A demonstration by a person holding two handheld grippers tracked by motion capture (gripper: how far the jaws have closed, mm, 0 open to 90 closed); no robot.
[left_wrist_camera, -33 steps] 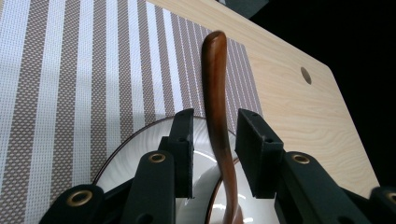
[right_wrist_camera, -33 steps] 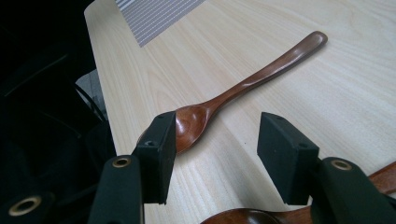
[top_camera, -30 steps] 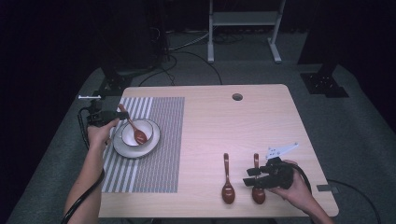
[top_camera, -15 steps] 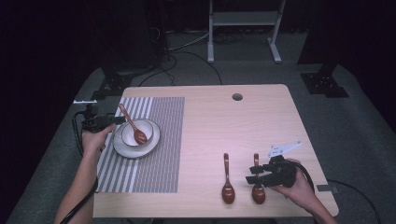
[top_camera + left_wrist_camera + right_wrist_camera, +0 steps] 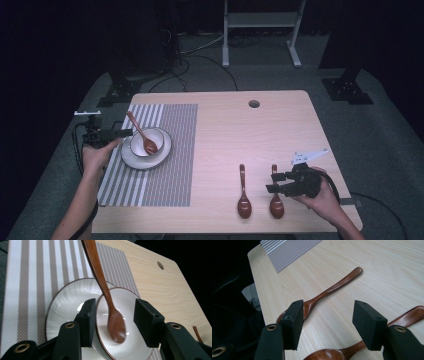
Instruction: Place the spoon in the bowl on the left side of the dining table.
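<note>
A brown wooden spoon [image 5: 142, 136] [image 5: 110, 302] rests in a white bowl [image 5: 156, 136] [image 5: 130, 305], which sits on a white plate [image 5: 131, 158] [image 5: 62, 307]. Its handle leans up toward the far left. My left gripper [image 5: 120, 133] [image 5: 115, 315] is open at the plate's left edge, its jaws framing the bowl without touching the spoon. Two more brown spoons [image 5: 243, 192] [image 5: 275, 196] lie side by side near the table's front. My right gripper [image 5: 270, 182] [image 5: 328, 320] hovers open over them, with one spoon [image 5: 329, 291] past the jaws and the other [image 5: 352, 348] under them.
A grey and white striped placemat [image 5: 170, 160] [image 5: 25, 277] lies under the plate on the light wooden table [image 5: 240, 135]. A round cable hole [image 5: 254, 104] is near the far edge. Dark floor and stand legs [image 5: 260, 30] lie beyond the table.
My left gripper has let go of the spoon handle and drawn back to the left of the plate. The spoon stays in the bowl. My right gripper edged left over the two spoons.
</note>
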